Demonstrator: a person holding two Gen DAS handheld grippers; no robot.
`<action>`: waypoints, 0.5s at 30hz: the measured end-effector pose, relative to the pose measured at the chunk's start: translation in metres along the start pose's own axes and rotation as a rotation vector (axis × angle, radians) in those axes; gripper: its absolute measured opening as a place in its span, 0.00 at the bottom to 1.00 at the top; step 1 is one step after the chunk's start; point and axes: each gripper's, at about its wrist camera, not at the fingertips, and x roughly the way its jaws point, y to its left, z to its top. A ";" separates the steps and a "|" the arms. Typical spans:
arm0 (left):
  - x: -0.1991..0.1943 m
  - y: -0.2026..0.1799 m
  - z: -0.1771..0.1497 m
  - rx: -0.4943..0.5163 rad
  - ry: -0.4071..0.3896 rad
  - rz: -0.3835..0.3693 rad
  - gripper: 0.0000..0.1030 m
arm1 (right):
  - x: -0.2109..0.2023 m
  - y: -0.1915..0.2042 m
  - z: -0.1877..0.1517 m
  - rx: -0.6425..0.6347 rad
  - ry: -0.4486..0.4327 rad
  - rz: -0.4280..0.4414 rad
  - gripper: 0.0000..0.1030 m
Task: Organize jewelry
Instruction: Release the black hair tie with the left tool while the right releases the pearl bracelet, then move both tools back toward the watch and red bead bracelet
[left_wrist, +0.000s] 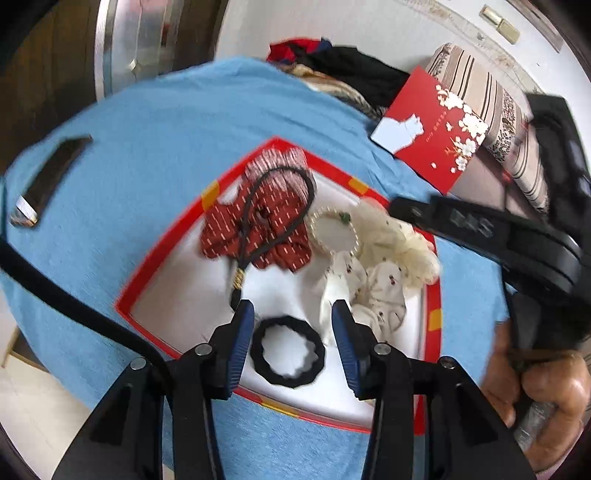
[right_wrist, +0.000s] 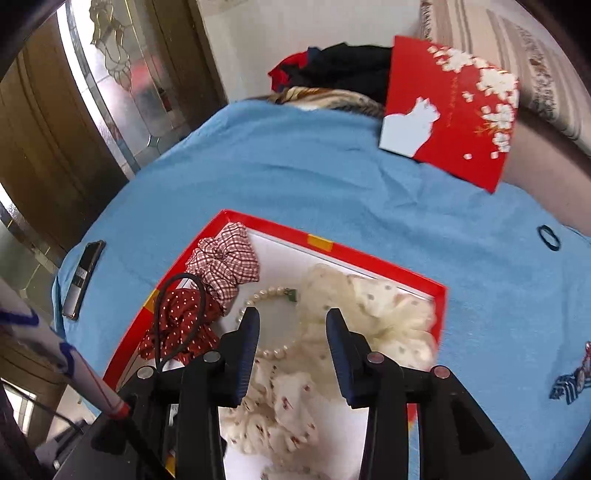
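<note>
A big blue cloth (left_wrist: 155, 155) covers the table, and on it sits a red box (right_wrist: 369, 264) with a white floor. The box's red lid (left_wrist: 428, 133) with white flowers lies well away at the back, leaning on a striped cushion (left_wrist: 491, 110).

Most of the pretty things are in the box already. A fluffy cream scrunchie (right_wrist: 388, 314) fills the right side. A red dotted scrunchie (left_wrist: 255, 225) and a red checked scrunchie (right_wrist: 225, 262) sit on the left, with a black cord (left_wrist: 280, 206) looped over them. A pearl bracelet (left_wrist: 332, 232) lies in the middle, touching the cream one. A black wavy hair tie (left_wrist: 288, 354) lies at the near edge of the box.

The left gripper (left_wrist: 293, 310) hangs over that black wavy hair tie with its jaws wide apart and nothing in them. The right gripper (right_wrist: 291, 317) hangs over the pearl bracelet, jaws also wide apart and holding nothing.

So the sorting looks nearly done (that is my guess). One small dark hair band (right_wrist: 549, 238) lies alone on the cloth, far to the right of the box. I think the next job is for the right gripper to go over there, come down so one finger sits on each side of a bit of the thin ring, and squeeze gently. It is thin and flat, so it could slip out
</note>
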 end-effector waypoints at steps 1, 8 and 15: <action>-0.002 -0.001 0.001 0.006 -0.016 0.016 0.43 | -0.005 -0.003 -0.002 0.005 -0.005 0.002 0.39; -0.014 -0.012 0.000 0.051 -0.108 0.120 0.46 | -0.048 -0.042 -0.035 0.071 -0.049 -0.020 0.40; -0.017 -0.040 -0.003 0.140 -0.155 0.164 0.47 | -0.080 -0.082 -0.072 0.082 -0.045 -0.093 0.41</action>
